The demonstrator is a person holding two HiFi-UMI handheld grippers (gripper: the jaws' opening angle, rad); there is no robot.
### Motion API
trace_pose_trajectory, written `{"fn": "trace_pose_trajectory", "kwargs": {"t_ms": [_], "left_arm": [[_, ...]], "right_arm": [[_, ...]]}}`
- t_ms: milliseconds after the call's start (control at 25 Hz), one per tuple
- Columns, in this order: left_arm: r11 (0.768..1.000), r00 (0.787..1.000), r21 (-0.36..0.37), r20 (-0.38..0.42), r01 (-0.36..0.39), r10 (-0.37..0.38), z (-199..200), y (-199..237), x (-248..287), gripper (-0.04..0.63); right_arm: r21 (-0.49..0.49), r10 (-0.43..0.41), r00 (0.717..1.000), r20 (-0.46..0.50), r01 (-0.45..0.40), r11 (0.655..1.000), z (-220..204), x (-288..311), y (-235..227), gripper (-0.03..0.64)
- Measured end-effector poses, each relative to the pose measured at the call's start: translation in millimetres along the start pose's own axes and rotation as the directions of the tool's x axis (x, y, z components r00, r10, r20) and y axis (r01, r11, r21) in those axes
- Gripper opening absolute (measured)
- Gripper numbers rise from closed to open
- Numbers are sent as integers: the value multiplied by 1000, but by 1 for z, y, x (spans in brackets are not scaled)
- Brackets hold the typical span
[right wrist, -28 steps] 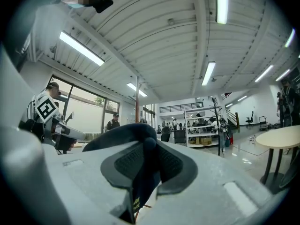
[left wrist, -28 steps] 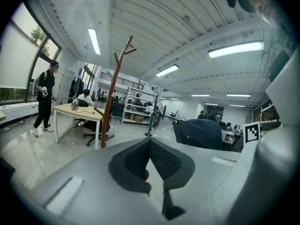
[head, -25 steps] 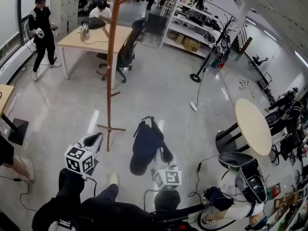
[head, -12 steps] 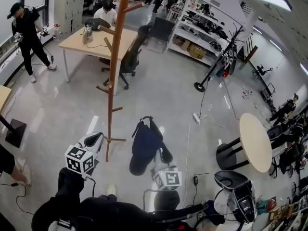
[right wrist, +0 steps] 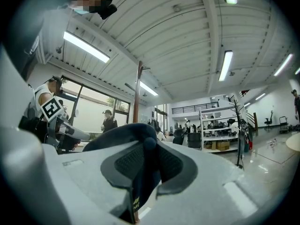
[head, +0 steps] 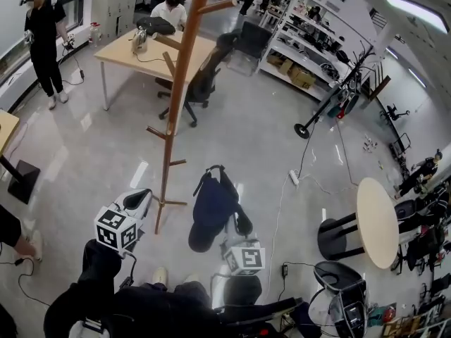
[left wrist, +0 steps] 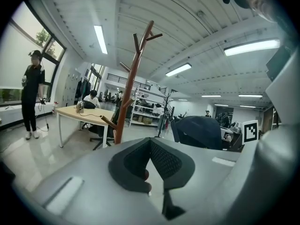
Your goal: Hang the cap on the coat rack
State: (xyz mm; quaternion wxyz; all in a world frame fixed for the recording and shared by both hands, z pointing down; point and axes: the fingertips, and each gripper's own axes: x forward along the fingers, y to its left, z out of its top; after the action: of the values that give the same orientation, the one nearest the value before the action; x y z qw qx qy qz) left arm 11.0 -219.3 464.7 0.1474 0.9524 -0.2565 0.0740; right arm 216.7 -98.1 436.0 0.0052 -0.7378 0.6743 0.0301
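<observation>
While the right gripper (head: 238, 225) clamps the dark cap (head: 211, 206) between its nearly closed jaws, the cap sticks out ahead of it above the floor (head: 91, 153), near the rack (head: 176, 111), right of its pole. The left gripper (head: 141, 197), jaws together and empty, points toward the rack's foot.

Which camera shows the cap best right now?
The head view: the whole cap shows, held by the right claw. The right gripper view shows only fabric pinched between its pads; the left gripper view shows its crown side-on.
</observation>
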Motion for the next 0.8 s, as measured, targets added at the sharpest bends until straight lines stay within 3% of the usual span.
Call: {"fn": "trace_pose_trajectory", "kwargs": {"t_ms": [360,800], "left_arm": [[995,996,-26,2,-93,93,-8,2,31,0],[973,975,-63,-3,-223,223,-43,13,52,0]], "right_arm": [[-10,130,991,-27,-130,991,-16,42,-22,77],[10,292,953,-78,-292,956,-69,96,-34,77]]}}
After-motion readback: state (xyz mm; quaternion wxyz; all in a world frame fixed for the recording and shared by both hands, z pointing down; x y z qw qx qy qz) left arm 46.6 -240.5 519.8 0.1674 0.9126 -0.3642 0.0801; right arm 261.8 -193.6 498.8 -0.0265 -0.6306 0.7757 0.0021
